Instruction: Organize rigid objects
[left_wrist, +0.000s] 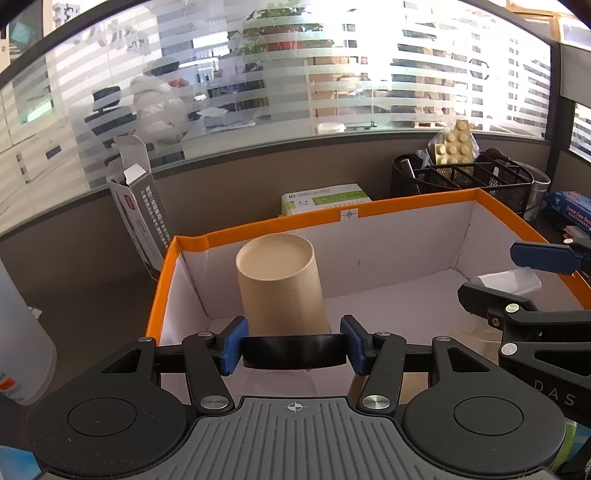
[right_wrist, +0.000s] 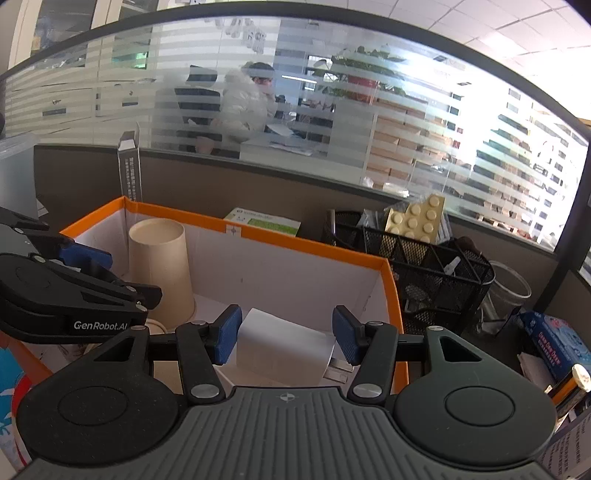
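The left gripper (left_wrist: 293, 345) is clamped on a black ring (left_wrist: 294, 350) just before the upturned paper cup (left_wrist: 282, 284) inside the orange-rimmed box (left_wrist: 258, 225), while the right gripper (right_wrist: 284, 334), fingers apart, straddles a white card (right_wrist: 280, 349).

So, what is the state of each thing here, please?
Paper cup: upside down, inside the box.
Orange-rimmed box: open on top.
Left gripper: shut on black roll.
Right gripper: open around white block.
Grey carton: upright, top flap open.
Mesh organizer: upright, filled.
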